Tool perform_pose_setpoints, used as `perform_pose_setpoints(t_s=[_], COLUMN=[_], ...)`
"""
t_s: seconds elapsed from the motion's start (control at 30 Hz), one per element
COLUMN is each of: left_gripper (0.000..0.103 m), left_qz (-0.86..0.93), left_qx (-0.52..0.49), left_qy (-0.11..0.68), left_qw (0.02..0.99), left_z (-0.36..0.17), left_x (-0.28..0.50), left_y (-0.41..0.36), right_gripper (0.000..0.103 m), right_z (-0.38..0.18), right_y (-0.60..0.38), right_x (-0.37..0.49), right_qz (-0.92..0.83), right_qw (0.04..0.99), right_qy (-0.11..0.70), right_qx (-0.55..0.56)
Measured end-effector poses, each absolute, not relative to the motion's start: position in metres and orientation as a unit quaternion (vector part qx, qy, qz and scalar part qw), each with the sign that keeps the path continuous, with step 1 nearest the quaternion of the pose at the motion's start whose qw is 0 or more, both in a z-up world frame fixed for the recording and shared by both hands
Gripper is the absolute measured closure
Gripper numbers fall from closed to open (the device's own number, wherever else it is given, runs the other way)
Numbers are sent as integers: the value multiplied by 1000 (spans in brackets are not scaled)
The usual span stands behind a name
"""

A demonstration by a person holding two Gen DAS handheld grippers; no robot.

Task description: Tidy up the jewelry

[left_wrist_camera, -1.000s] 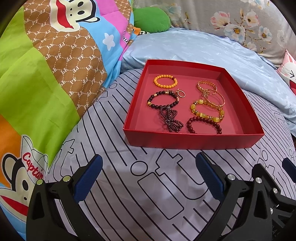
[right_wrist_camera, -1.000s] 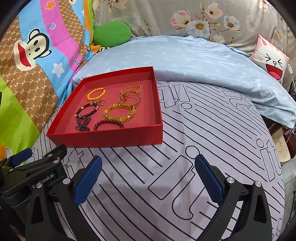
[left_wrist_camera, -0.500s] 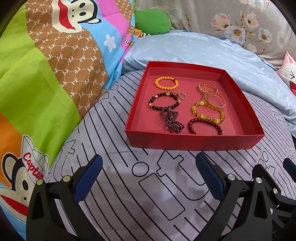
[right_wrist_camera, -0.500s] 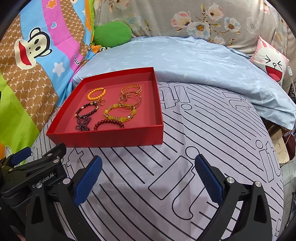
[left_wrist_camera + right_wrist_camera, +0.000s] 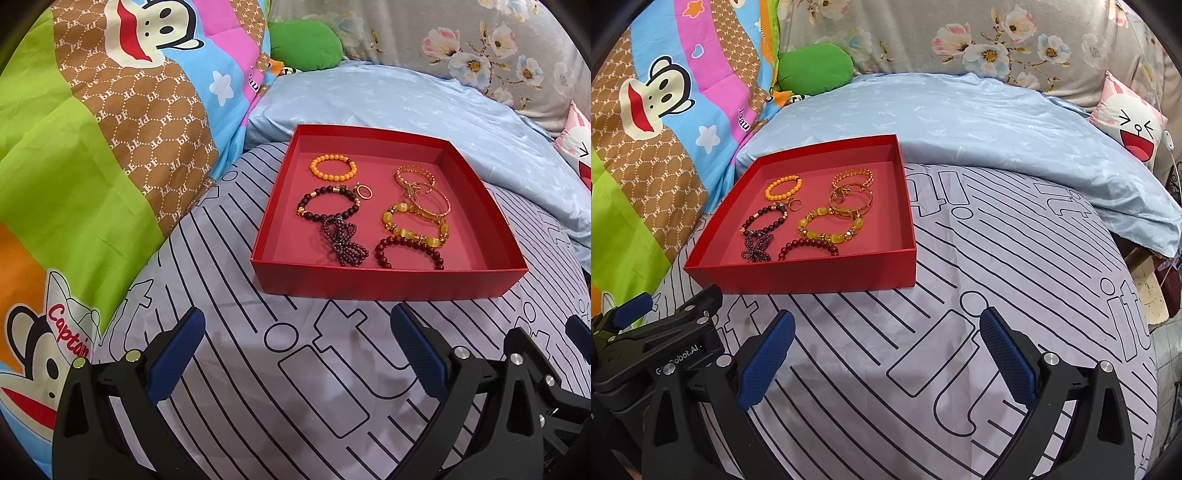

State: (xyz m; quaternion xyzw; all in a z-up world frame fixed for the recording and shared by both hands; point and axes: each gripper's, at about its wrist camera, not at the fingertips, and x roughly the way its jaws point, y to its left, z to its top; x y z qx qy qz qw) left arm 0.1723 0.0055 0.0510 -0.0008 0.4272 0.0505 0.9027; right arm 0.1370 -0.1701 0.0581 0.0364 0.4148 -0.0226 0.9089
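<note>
**A:** Status, left to right?

**B:** My left tongs are wide apart, holding nothing, low over the striped bed cover. Red tray lies straight ahead of them, slightly right of centre, near wall facing me. Not touching it.

**A:** Contents?

**B:** All in the tray, loose on the floor of it. Left column: orange bead bracelet at the back, small ring just beside the dark bead bracelet, then a bunched dark strand touching it, nearest me. Right column: gold bangles overlapping each other, yellow bead bracelet, dark red bracelet up against it at the front.

**A:** Right side?

**B:** My right tongs are also wide, empty, over bare bed cover. From there the tray sits ahead and off to the left, so my left hand is the nearer one, I'd judge. Left tool body shows at the lower left of the right view.

**A:** Pose?

**B:** Both pointed forward and tilted down at the bed, side by side. The tangled pieces look like the fiddly ones.
</note>
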Motion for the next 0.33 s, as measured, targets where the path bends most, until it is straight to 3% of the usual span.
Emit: perform_pose_setpoints(t_s=[0.33], left_gripper=[7], left_qz=[57], left_qx=[-2], left_qy=[419], left_qw=[906], left_z=[57], left_x=[170], left_y=[6], right_gripper=[6], right_z=[60], right_y=[-170], right_x=[135], right_qz=[-26], right_qw=[910], right_qy=[413], right_qx=[36])
